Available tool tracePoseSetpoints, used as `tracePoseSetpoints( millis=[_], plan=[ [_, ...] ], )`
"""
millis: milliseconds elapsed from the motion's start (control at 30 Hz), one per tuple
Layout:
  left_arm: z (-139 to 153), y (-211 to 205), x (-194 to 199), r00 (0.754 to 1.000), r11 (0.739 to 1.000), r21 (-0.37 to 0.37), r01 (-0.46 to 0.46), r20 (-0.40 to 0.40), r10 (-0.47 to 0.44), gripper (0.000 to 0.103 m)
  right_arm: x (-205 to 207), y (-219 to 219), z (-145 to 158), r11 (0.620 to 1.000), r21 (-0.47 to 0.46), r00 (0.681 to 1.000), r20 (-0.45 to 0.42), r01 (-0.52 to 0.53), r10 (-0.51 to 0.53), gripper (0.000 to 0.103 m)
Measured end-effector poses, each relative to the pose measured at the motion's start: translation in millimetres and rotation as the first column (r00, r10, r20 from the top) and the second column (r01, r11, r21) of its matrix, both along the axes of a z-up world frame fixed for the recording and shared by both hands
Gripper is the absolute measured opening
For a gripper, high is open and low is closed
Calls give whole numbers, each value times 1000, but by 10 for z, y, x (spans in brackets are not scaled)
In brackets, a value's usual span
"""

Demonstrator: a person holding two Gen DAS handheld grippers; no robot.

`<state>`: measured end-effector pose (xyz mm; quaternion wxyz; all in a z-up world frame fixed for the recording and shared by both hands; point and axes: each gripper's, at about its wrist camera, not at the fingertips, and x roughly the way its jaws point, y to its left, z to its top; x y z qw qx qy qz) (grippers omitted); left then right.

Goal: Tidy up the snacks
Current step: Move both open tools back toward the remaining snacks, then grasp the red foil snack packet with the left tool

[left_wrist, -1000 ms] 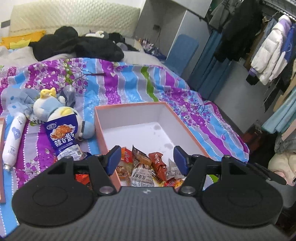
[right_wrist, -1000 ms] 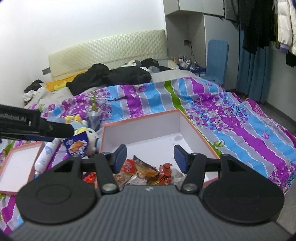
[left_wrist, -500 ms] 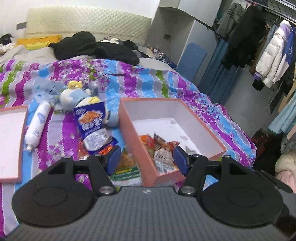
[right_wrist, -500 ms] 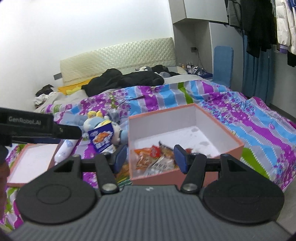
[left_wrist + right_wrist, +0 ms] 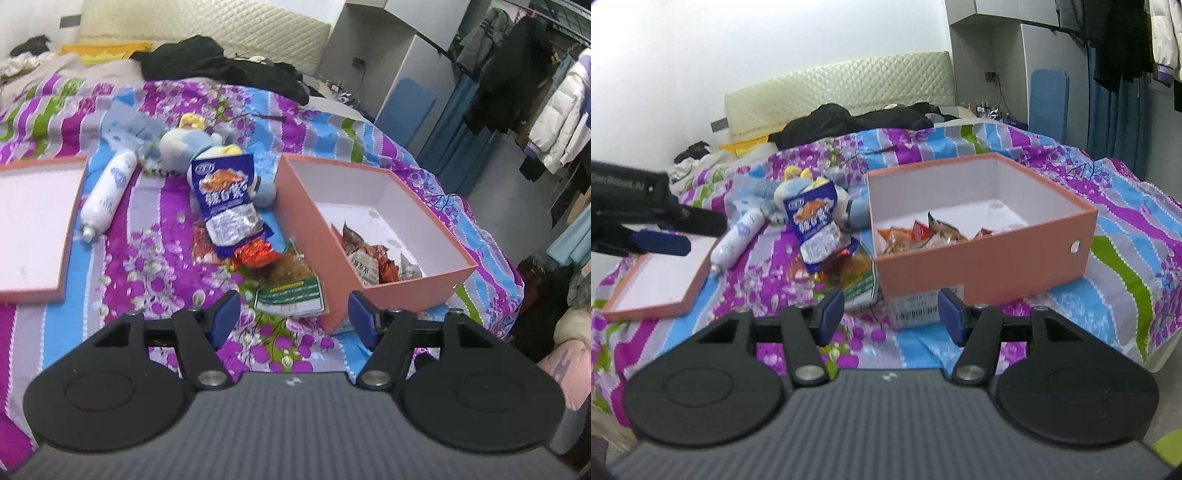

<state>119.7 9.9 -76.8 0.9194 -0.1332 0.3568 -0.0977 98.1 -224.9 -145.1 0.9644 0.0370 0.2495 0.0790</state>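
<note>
From my left wrist view, the box lid [image 5: 33, 221] lies at the left edge. A white tube [image 5: 107, 194] sits beside it, apart. Centre frame, the blue snack packet [image 5: 227, 206] overlaps the red wrappers [image 5: 255, 254] and green-labelled packet [image 5: 291, 288], which touches the pink box [image 5: 413, 284] wall. My left tongs [image 5: 293, 317] have just been opening, empty, over bare bedspread [image 5: 155, 273]. My right tongs [image 5: 891, 314] hang released before the box's near corner.

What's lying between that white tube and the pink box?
Loose snacks: a blue packet, a red wrapper and a green-edged packet, between white tube and pink box. Left wrist view.
</note>
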Motion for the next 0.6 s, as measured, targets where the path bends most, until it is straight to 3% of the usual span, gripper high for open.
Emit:
tracePoseSetpoints(
  millis=[300, 433, 600],
  plan=[
    [-328, 155, 195, 997, 997, -66, -46, -72, 41, 74, 27, 402, -223, 980, -172, 995, 15, -98, 102, 59],
    [-467, 219, 478, 992, 993, -101, -68, -108, 57, 75, 170, 604, -325, 944, -299, 988, 29, -137, 152, 58],
    [-671, 331, 912, 984, 980, -173, -101, -161, 74, 74, 449, 780, -516, 890, -421, 983, -18, -175, 185, 57]
  ],
)
